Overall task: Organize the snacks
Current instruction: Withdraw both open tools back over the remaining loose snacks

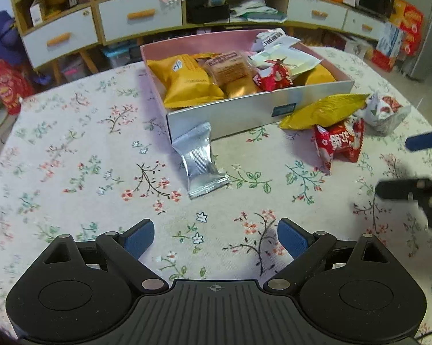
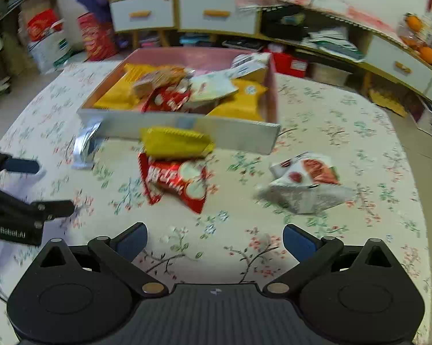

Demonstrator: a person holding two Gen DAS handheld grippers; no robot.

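Snacks crowd the pink box (image 1: pixel 316 92) at twelve o'clock on the floral tabletop (image 1: pixel 72 158). Silver packet (image 1: pixel 200 161), yellow packet (image 1: pixel 325 110), red packet (image 1: pixel 338 143) and white packet (image 1: pixel 384 112) lie outside. Left hand-held gripper (image 1: pixel 216 237) and right hand-held gripper (image 2: pixel 214 240) hang released, empty; its body reads "GenRobot.AI".

Left gripper (image 1: pixel 216 237): matte black body, ribbed centre plate with a small crosshair mark, two round housings either side. Angled black link arms on silver pivot pins; triangular cut-outs at the outer corners. Blue textured pads (image 1: pixel 290 237) on the fingers.

Right gripper (image 2: pixel 214 241): same build, small light mark on its ribbed plate. White lettering on the side of the left one's body, seen from the right wrist.
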